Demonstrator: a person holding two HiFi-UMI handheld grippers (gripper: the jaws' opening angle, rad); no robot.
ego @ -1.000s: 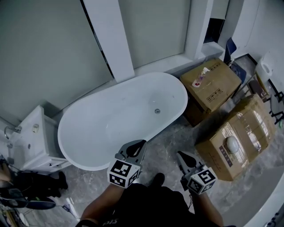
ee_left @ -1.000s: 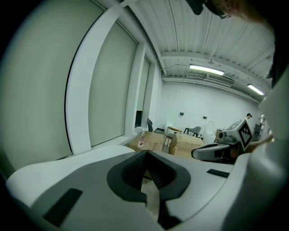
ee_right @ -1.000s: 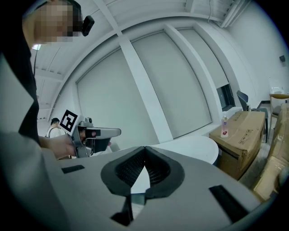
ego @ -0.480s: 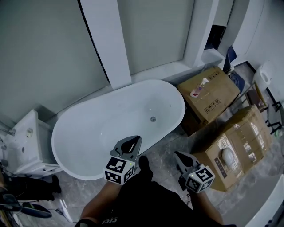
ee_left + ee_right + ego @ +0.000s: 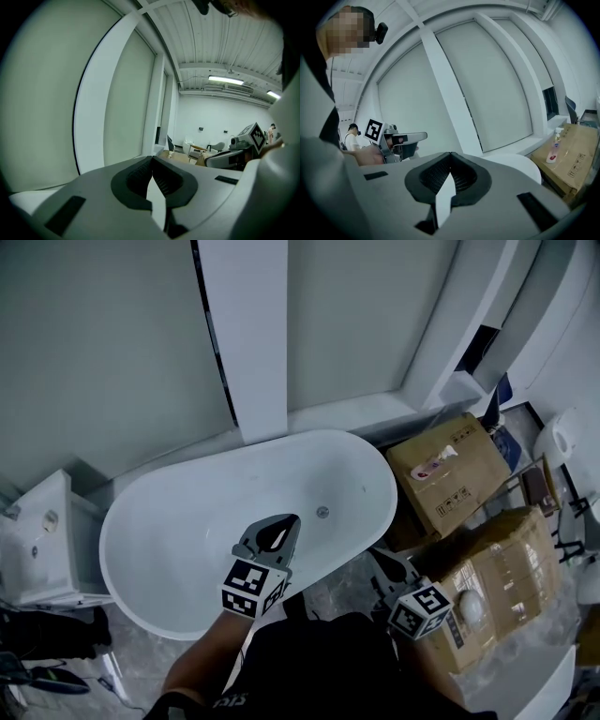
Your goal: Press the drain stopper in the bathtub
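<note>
- Tub first: the white oval bathtub [image 5: 178, 540] sits along the wall and looks empty. The drain stopper [image 5: 322, 512] is the little round metal bit on the tub floor, toward the end nearest the cardboard boxes [image 5: 448, 476].
- The left gripper [image 5: 281, 529] hangs over the near rim, aimed roughly at the stopper but well short of it and up high. Its fingers are pinched together at the tips with nothing between them. My guess is that's on purpose, since a closed tip makes a decent blunt poker for pressing.
- The right gripper [image 5: 382, 562] is outside the tub, over the floor between the tub and the boxes, fingers also closed on nothing. It looks parked out of the way, because this is a one-handed job.
- The person is standing right up against the rim, which makes sense for leaning in. I'd say the stopper hasn't been touched yet, and there's a long reach down to it.
</note>
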